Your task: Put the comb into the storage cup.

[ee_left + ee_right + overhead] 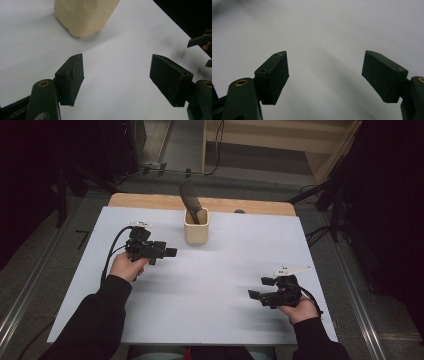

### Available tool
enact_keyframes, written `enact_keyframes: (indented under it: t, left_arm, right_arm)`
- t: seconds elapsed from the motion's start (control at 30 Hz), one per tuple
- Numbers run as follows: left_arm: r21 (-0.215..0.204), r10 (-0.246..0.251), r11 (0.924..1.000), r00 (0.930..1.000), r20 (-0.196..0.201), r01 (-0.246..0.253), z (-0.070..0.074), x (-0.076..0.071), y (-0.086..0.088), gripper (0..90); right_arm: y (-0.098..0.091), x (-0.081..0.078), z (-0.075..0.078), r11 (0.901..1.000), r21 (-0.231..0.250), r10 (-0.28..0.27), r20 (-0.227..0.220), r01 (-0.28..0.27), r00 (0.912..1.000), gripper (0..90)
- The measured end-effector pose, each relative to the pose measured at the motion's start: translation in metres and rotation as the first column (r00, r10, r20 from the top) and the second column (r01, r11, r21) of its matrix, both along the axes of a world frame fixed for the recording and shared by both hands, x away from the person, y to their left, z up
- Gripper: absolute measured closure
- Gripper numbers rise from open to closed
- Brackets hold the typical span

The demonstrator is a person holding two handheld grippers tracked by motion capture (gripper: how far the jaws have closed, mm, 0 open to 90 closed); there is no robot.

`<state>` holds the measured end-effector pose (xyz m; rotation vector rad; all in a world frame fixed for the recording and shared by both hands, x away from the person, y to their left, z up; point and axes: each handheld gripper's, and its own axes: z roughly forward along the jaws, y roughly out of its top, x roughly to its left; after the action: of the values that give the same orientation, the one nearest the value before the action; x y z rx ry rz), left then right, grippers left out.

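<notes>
A cream square cup (196, 226) stands at the back middle of the white table top (215, 285), with a dark utensil (189, 200) leaning out of it. My left gripper (170, 252) is held left of the cup, pointing right, jaws open and empty. In the left gripper view the cup (85, 15) sits ahead and to the left of the open left gripper (117, 75). My right gripper (256, 289) hovers near the front right, pointing left, open and empty. The right gripper view has the right gripper (325, 72) spread wide over bare white surface.
A strip of the wooden table edge (150, 200) runs behind the white top. Cables (320, 232) and dark stands lie on the floor around the table. In the left gripper view the other gripper (201, 42) shows at the far right.
</notes>
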<state>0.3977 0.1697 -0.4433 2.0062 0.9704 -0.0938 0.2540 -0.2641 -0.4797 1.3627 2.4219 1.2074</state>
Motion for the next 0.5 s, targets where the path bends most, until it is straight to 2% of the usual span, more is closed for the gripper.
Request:
enact_keyframes:
  t: [0.33, 0.5]
  left_arm:
    - [0.005, -0.016, 0.9999, 0.9996, 0.023, 0.016, -0.001, -0.015, 0.001, 28.0]
    - [0.030, -0.015, 0.9995, 0.9986, 0.051, 0.014, -0.001, -0.022, 0.000, 28.1]
  right_arm:
    - [-0.001, 0.001, -0.002, 1.0000, -0.002, -0.008, -0.013, 0.008, 0.9999, 19.7]
    - [-0.002, 0.001, -0.002, 0.9999, -0.001, -0.014, -0.015, 0.014, 0.9998, 19.7]
